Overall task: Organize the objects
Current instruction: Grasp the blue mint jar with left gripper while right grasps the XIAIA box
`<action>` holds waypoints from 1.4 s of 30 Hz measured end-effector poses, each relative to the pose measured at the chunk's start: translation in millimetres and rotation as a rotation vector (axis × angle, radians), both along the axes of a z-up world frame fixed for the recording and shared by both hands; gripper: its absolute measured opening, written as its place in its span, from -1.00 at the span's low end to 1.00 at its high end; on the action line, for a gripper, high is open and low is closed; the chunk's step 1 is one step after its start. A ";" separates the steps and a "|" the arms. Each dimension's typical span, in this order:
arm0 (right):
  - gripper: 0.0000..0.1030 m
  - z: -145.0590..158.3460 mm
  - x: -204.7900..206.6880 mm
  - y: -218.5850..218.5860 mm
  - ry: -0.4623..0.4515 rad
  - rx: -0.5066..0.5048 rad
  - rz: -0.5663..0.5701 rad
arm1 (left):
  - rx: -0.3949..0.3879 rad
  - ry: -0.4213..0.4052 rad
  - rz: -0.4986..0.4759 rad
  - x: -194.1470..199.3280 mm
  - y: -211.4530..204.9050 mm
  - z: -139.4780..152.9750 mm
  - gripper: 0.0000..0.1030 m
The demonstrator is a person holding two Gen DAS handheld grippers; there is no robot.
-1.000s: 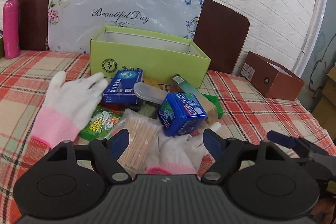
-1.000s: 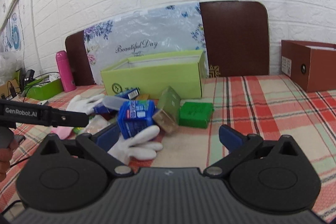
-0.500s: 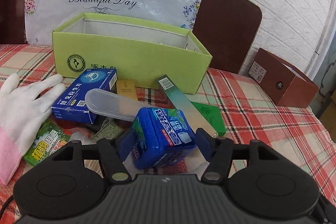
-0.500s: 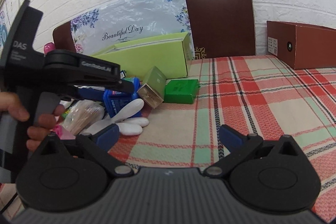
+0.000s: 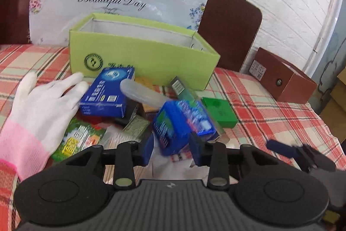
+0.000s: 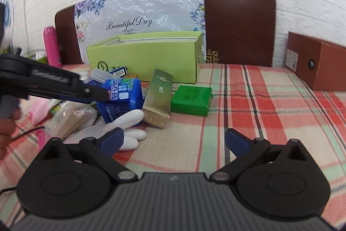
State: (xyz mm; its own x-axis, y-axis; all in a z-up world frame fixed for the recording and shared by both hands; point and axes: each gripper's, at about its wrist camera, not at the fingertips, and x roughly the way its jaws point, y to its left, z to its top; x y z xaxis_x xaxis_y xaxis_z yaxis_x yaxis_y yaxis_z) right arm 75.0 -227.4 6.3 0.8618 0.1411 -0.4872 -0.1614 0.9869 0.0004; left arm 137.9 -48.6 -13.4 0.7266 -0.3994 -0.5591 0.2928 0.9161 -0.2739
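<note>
In front of 1 lime-green box [image 5: 138,57], the left gripper [image 5: 173,152], just closing, clenches 1 blue pack [image 5: 183,126], beside 2 white gloves [image 5: 41,105]; the right gripper [image 6: 174,141] gapes empty.

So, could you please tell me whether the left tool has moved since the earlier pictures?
Yes. The left tool has advanced toward the green box, its jaws closing around the blue container; whether they grip it yet is unclear.

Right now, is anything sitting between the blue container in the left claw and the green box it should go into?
Yes. The left claw has just been closing, its pads at the blue container's sides. Between it and the green box lie a clear plastic case and a blue carton, so it likely needs lifting over them.
</note>
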 end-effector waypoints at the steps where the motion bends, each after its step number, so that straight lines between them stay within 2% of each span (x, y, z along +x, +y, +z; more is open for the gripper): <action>1: 0.79 -1.2 7.3 2.7 0.009 -0.013 0.009 | -0.010 -0.001 0.001 -1.1 1.2 -0.7 -0.25; 3: 0.72 -3.9 20.8 5.4 0.037 -0.007 0.019 | -0.042 0.002 0.001 -2.3 3.6 -0.4 -0.21; 6: 0.52 -6.7 36.4 6.6 0.068 0.021 0.039 | -0.102 0.014 0.001 -2.8 5.9 4.2 0.00; 9: 0.39 -10.2 52.1 5.7 0.106 0.075 0.061 | -0.123 0.011 -0.007 -1.4 1.2 9.3 0.08; 10: 0.20 -12.0 55.9 4.2 0.123 0.098 0.069 | -0.118 0.009 -0.008 -0.6 -2.8 10.6 0.14; 11: -0.20 -13.3 57.3 2.6 0.134 0.115 0.076 | -0.110 0.006 -0.008 0.6 -6.9 11.3 0.16; 13: -0.19 -11.7 51.1 -2.7 0.118 0.130 0.070 | -0.090 -0.002 -0.007 4.3 -15.5 11.1 0.23; 17: -0.20 -4.1 23.1 -9.0 0.080 0.040 0.051 | -0.050 0.020 0.009 20.5 -33.5 6.0 0.32; 20: -0.20 -4.5 -4.3 -17.9 0.095 0.002 0.042 | -0.015 0.034 0.025 32.1 -46.4 3.7 0.35; 27: -0.20 -5.9 -57.7 -39.2 0.119 0.124 0.005 | 0.048 0.140 0.034 65.1 -58.8 -12.7 0.42; 34: -0.23 -3.5 -71.6 -40.5 0.150 0.067 0.045 | 0.027 0.120 -0.081 38.3 -37.6 -4.3 0.29; 36: -0.09 -4.0 -70.4 -39.2 0.137 0.059 0.040 | 0.035 0.104 -0.135 27.8 -35.2 -2.9 0.29; 37: 0.08 -4.2 -67.8 -39.4 0.133 0.078 0.042 | 0.045 0.101 -0.159 25.1 -35.7 -3.0 0.30; 38: 0.13 -3.5 -65.1 -38.8 0.129 0.095 0.044 | 0.055 0.101 -0.166 23.6 -36.9 -3.5 0.30; 42: 0.16 -3.0 -49.7 -30.1 0.103 0.080 0.037 | 0.102 0.078 -0.137 23.8 -42.8 -5.0 0.30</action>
State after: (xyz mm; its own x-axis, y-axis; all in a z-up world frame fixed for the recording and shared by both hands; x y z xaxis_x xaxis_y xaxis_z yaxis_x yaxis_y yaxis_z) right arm 25.3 -257.5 3.2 0.8014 0.2136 -0.5587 -0.1927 0.9765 0.0969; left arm 161.7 -91.5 -18.4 0.6219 -0.4304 -0.6542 0.3986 0.8931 -0.2087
